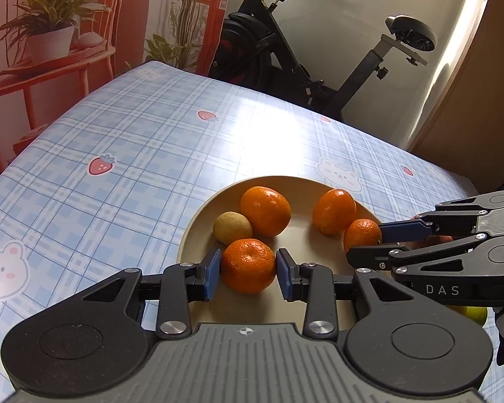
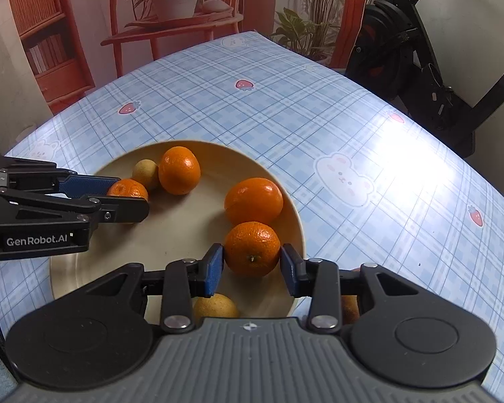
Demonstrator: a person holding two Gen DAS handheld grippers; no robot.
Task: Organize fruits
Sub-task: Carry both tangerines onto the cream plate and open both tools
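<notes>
A beige plate [image 1: 198, 215] [image 2: 84, 268] sits on the blue checked tablecloth and holds two loose oranges [image 1: 265, 210] [image 1: 334, 211] and a small brownish fruit [image 1: 232, 226]. My left gripper [image 1: 248, 268] [image 2: 131, 196] is shut on a mandarin [image 1: 247, 265] [image 2: 127, 191] over the plate's near left part. My right gripper [image 2: 252, 263] [image 1: 369, 245] is shut on another mandarin [image 2: 252, 248] [image 1: 361, 233] at the plate's right side. Blue pads press both sides of each fruit. Whether either mandarin rests on the plate I cannot tell.
A yellowish fruit [image 2: 215, 305] lies at the plate's near edge under my right gripper, and another [image 2: 349, 309] just off the plate. An exercise bike [image 1: 285, 50] stands past the table's far edge. A printed backdrop of a red chair and plants [image 1: 50, 33] rises behind the table.
</notes>
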